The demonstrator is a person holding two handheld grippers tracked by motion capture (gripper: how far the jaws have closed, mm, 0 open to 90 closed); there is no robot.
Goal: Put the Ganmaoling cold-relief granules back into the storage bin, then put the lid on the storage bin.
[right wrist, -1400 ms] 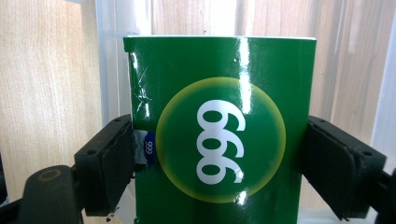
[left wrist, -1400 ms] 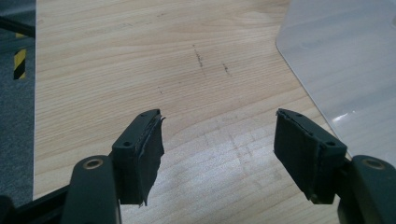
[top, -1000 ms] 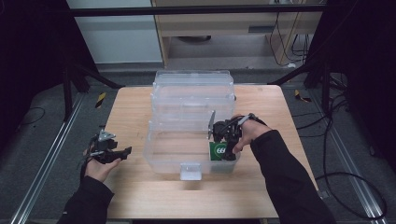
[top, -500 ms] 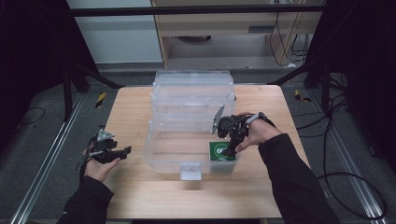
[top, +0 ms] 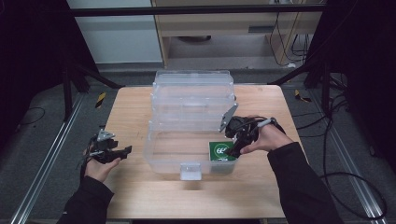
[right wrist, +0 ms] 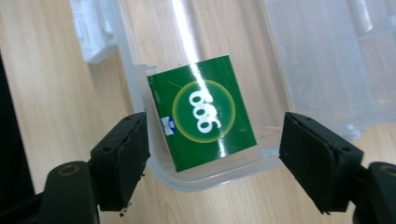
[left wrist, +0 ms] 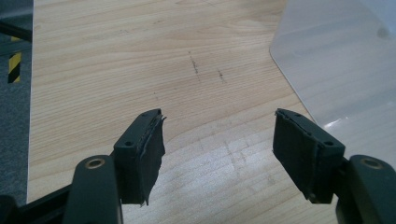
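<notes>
A clear plastic storage box [top: 154,158] stands open on the wooden table, its lid tilted up behind it. A green packet with white print [top: 221,150] lies flat in its front right corner [right wrist: 201,112]. My right gripper [top: 236,147] hovers just above that corner and points down at the packet. Its jaws [right wrist: 215,128] are open; they have just been closing a little, with nothing pressed between the pads. My left gripper [top: 125,151] rests open over bare table left of the box, empty [left wrist: 217,149].
The box's white latch [top: 190,171] sticks out at the middle of its front wall. A clear corner of the box [left wrist: 341,70] lies ahead and right of the left jaws. Metal floor rails run along both sides of the table.
My right gripper has lifted up and drawn slightly right, away from the green packet, which stays in the box. The left hand has not moved.
</notes>
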